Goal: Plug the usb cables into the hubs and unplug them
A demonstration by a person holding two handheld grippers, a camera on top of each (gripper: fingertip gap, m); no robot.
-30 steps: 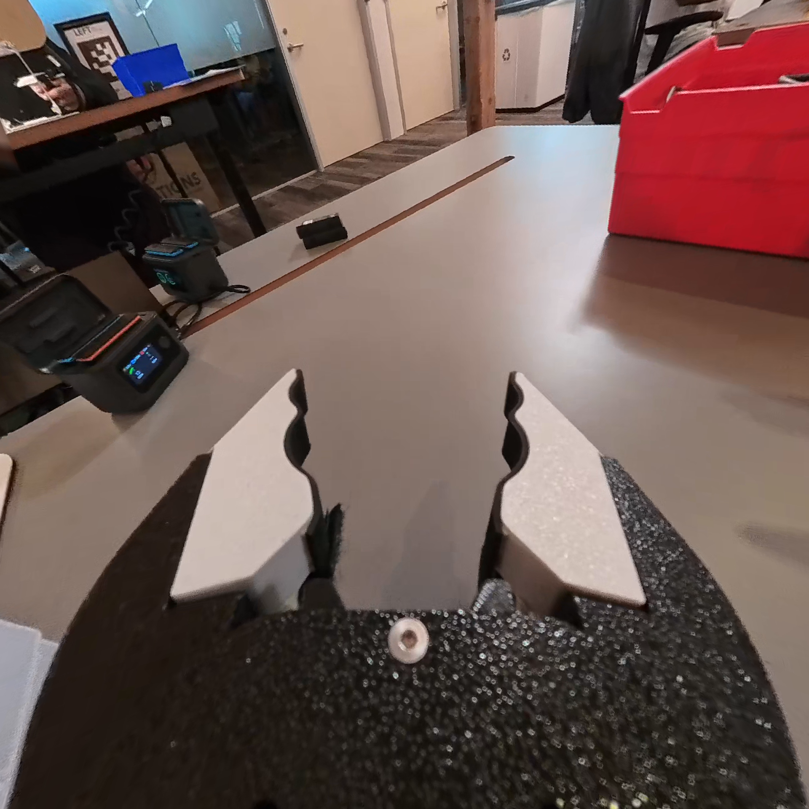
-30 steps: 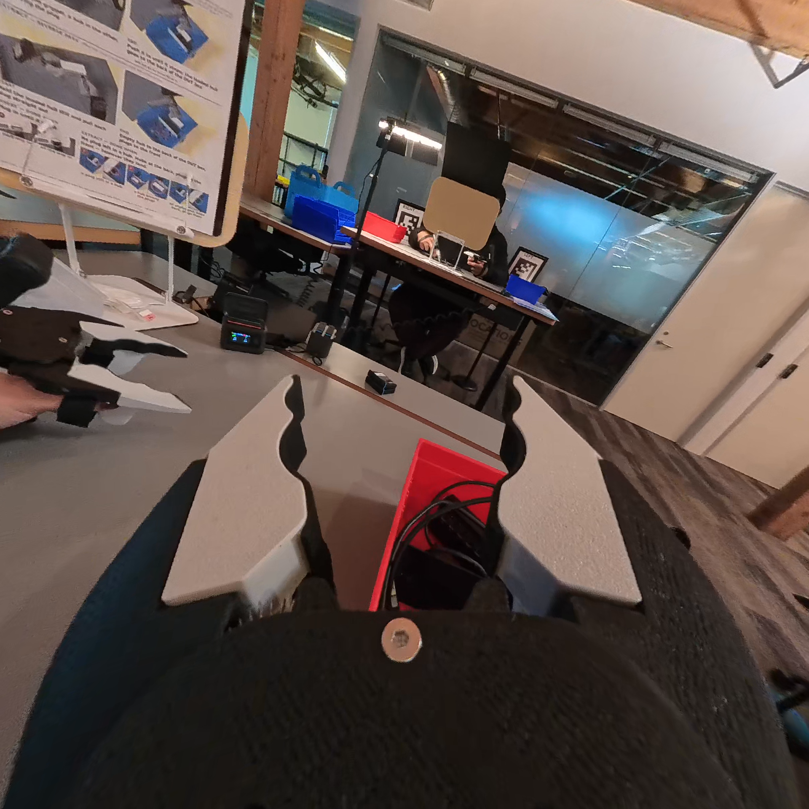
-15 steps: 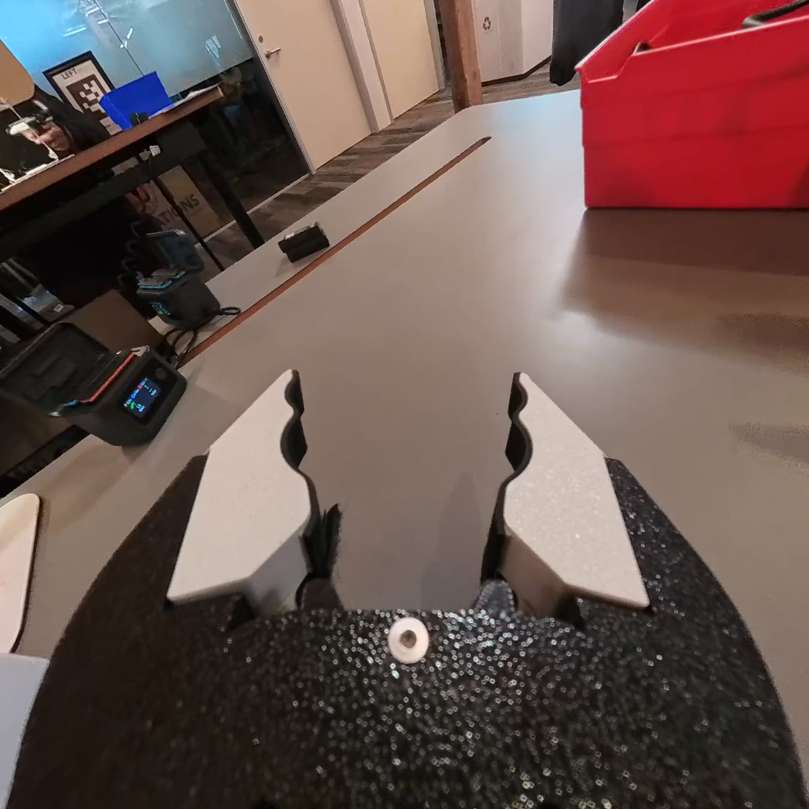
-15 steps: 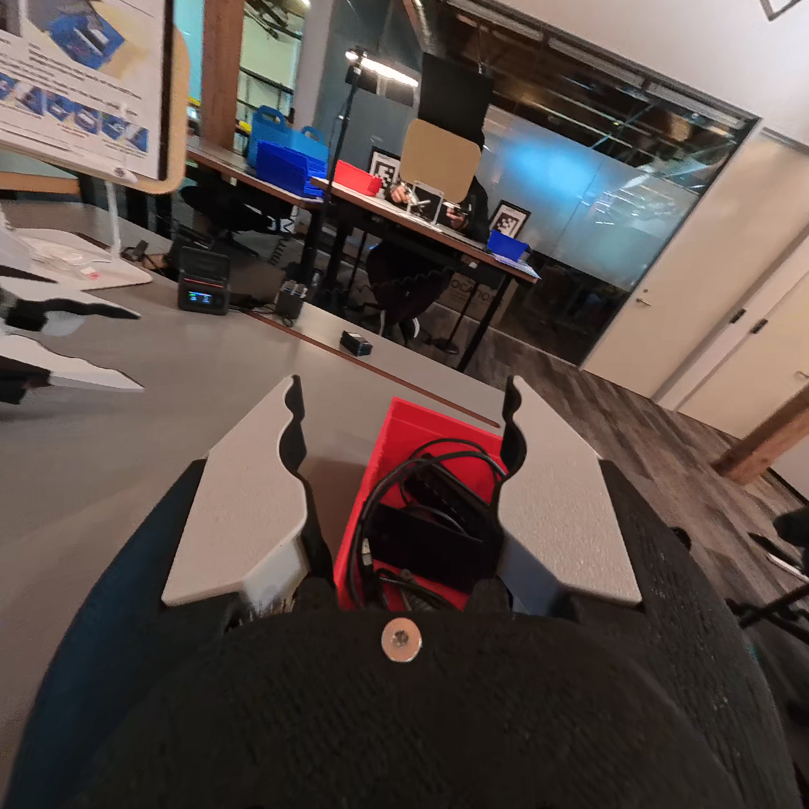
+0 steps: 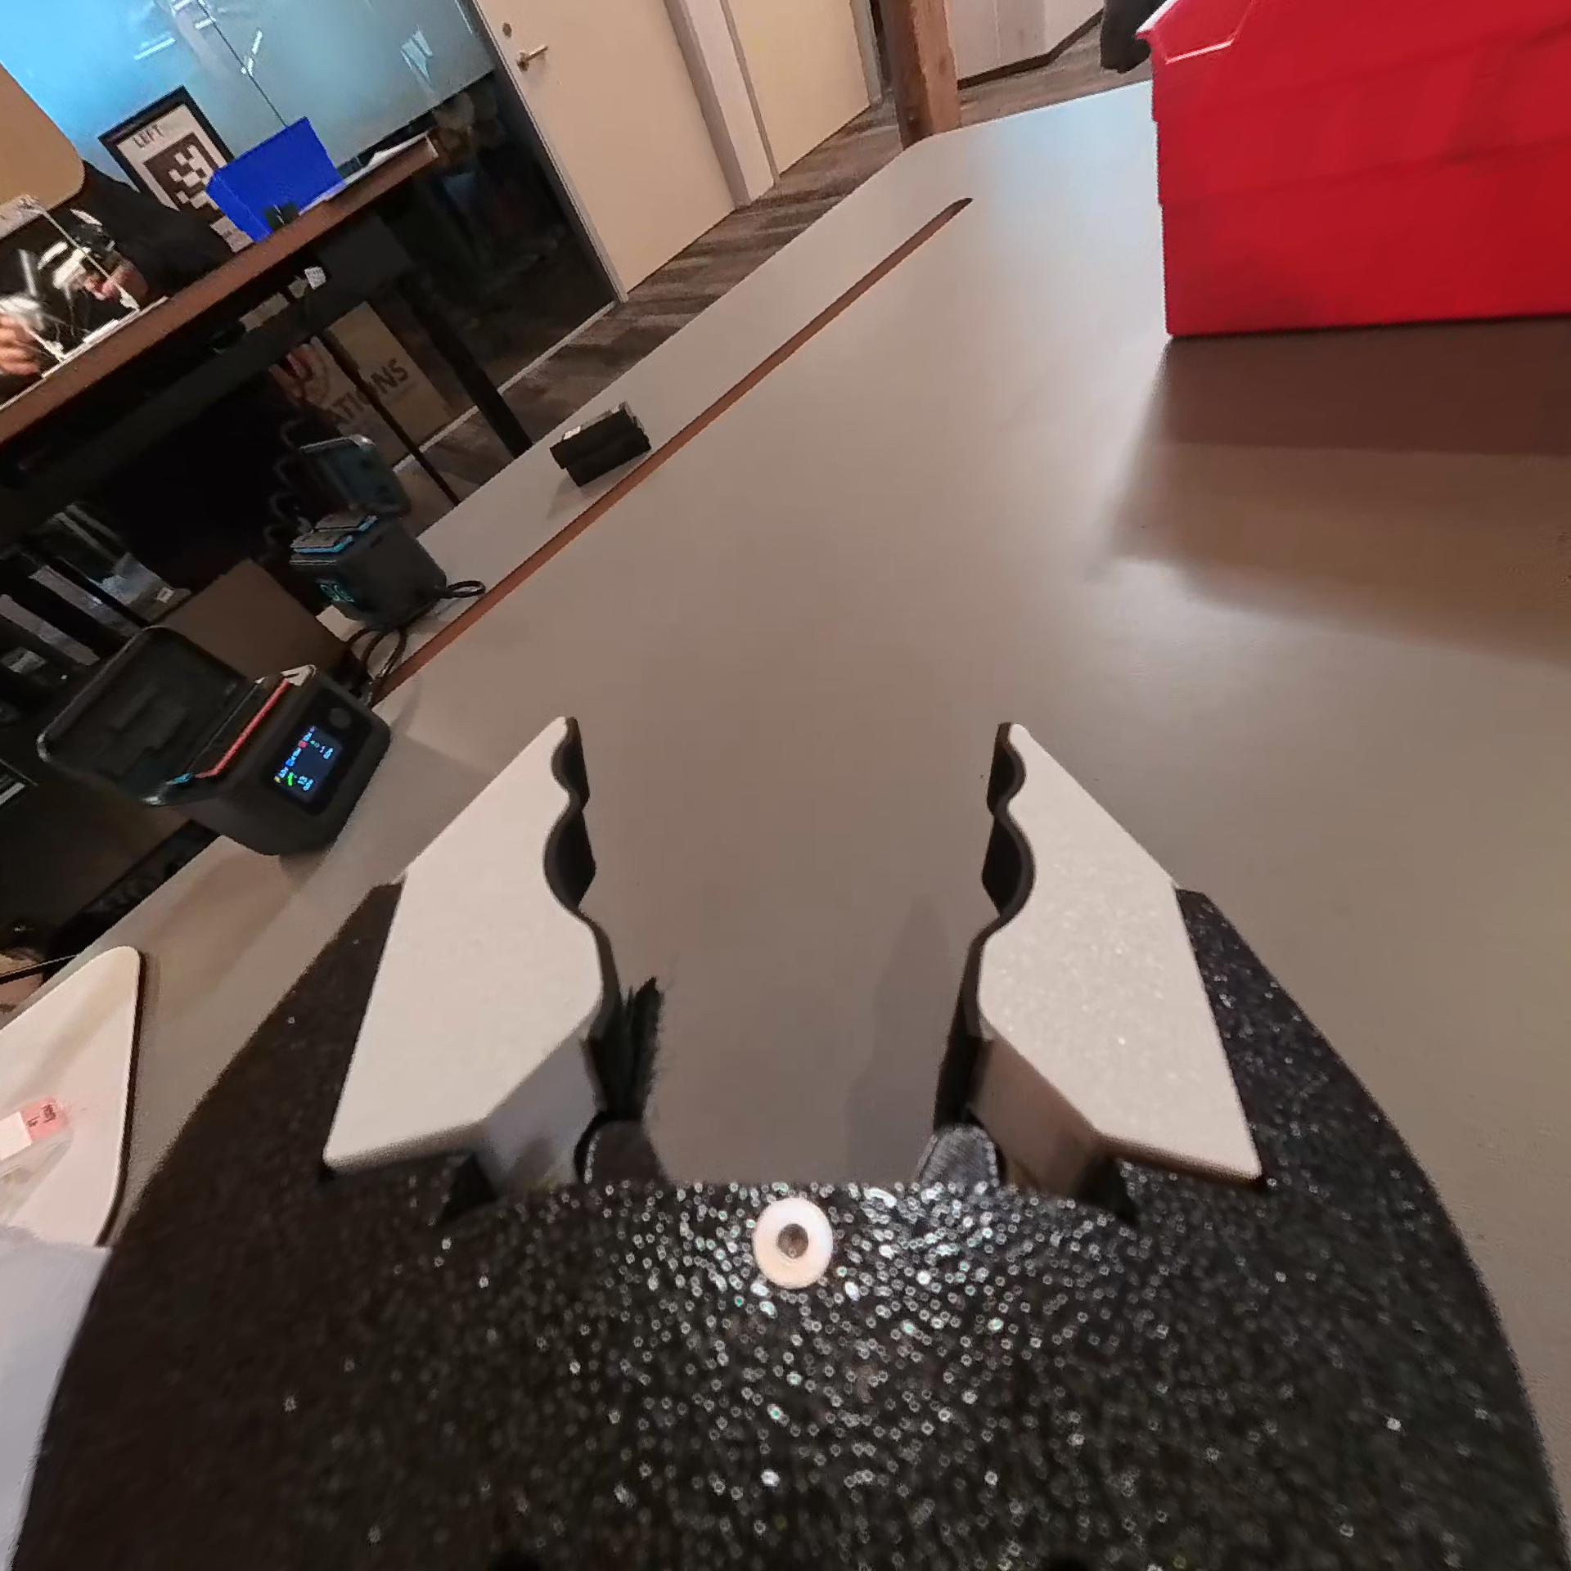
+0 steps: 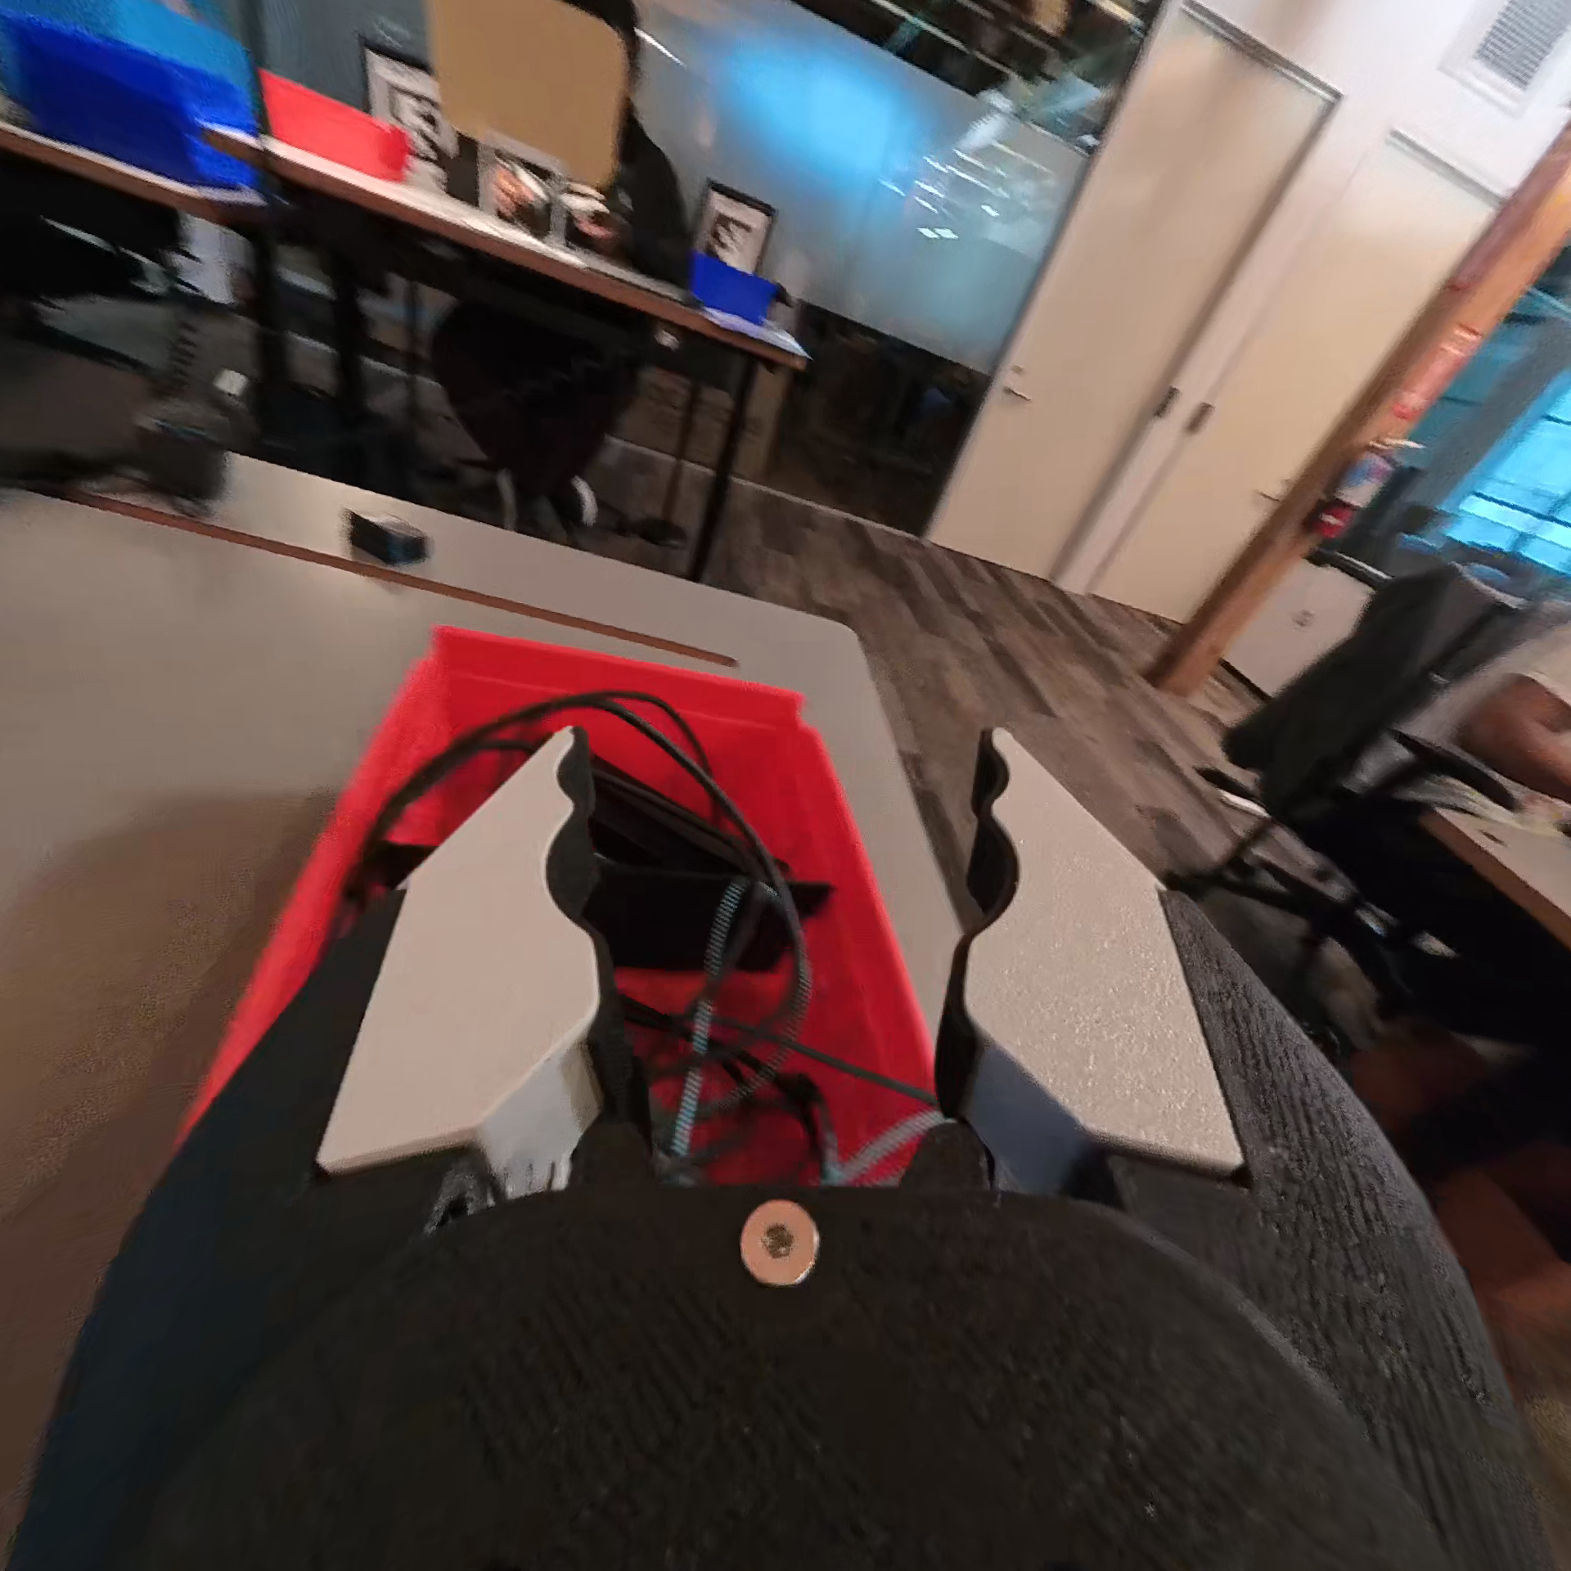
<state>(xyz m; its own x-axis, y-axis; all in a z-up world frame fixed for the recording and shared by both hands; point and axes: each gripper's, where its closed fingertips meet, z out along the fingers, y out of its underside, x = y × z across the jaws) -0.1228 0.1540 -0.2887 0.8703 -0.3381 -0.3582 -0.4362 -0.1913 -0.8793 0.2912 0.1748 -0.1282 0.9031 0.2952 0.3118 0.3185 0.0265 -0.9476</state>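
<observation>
A red bin (image 6: 837, 859) stands on the grey table (image 6: 170, 680) near its right end. Inside lie black hubs (image 6: 680, 901) and tangled black and braided cables (image 6: 748, 833). My right gripper (image 6: 778, 748) is open and empty, held above the bin and looking down into it. In the left wrist view the same red bin (image 5: 1360, 170) stands at the upper right. My left gripper (image 5: 786, 740) is open and empty, low over bare table (image 5: 850, 595), well short of the bin.
A dark charging case with a lit screen (image 5: 255, 765) and a second one (image 5: 365, 569) sit at the table's left edge. A small black box (image 5: 599, 444) lies beyond a seam. A white board (image 5: 68, 1063) is at lower left. A person sits at a far desk (image 6: 544, 255).
My right gripper has swung right and tilted down, so the bin's inside now fills the gap between its fingers. My left gripper has shifted slightly; the bin sits farther right in its view.
</observation>
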